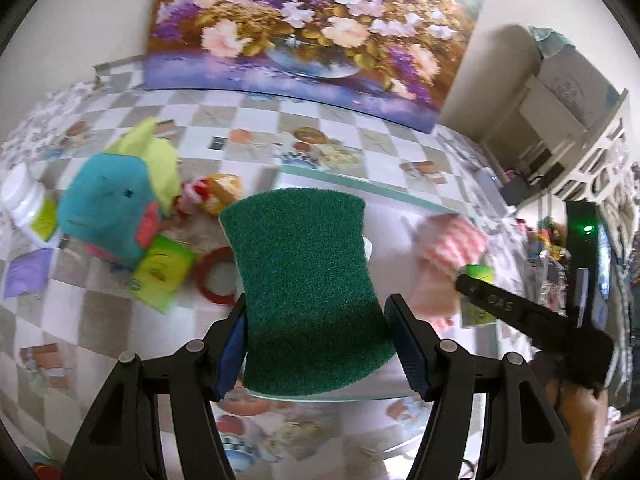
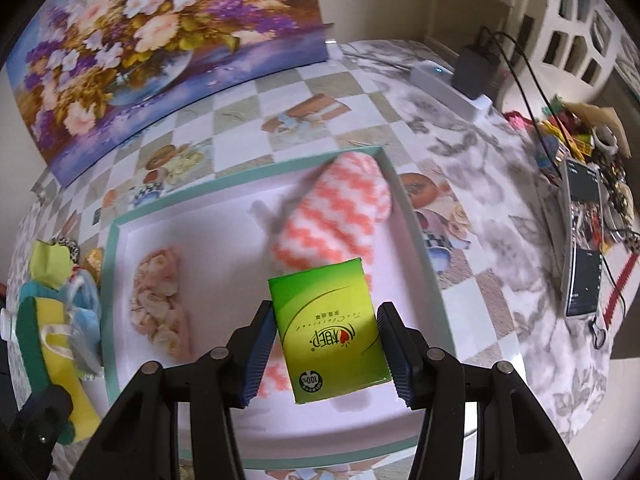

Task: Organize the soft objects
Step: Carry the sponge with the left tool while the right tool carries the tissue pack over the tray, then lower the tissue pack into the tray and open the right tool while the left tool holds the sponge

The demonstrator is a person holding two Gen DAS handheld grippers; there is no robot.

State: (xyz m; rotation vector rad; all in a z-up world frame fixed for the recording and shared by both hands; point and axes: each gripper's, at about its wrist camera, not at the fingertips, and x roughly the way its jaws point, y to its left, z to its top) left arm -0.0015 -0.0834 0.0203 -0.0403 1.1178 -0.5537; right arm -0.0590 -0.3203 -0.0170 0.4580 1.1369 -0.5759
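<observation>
Two grippers are each carrying something soft above a checked tablecloth (image 2: 248, 112). The left gripper (image 1: 316, 320) is pinching a green scouring sponge (image 1: 304, 280) by its two side edges, its blue pads (image 1: 410, 340) pressing into the sponge, which is sticking out ahead of the fingers. The right gripper (image 2: 326, 348) is clamping a green tissue packet (image 2: 332, 328) between its own blue pads (image 2: 258, 356), the packet lying flat and pointing forward.

Only the right wrist view is showing the whole white tray (image 2: 114, 264) with its teal rim, directly beneath and ahead of that gripper. Inside it, a pink-and-white zigzag cloth (image 2: 344, 216) is lying just beyond the packet, and a pale floral cloth (image 2: 160, 304) is lying to the gripper's left. That view is also showing the sponge's yellow underside (image 2: 60, 380) at its far left edge, outside the tray.

Only the left wrist view is showing the pile to that gripper's left: a teal plush toy (image 1: 106, 208), a yellow-green cloth (image 1: 158, 160), a red ring (image 1: 214, 276) partly behind the sponge, and a white bottle (image 1: 24, 200). To its right, the other gripper's black finger (image 1: 500, 300) is reaching in, blurred, over the zigzag cloth.

Both views are showing a flower painting (image 1: 312, 24) propped against the wall far ahead.
</observation>
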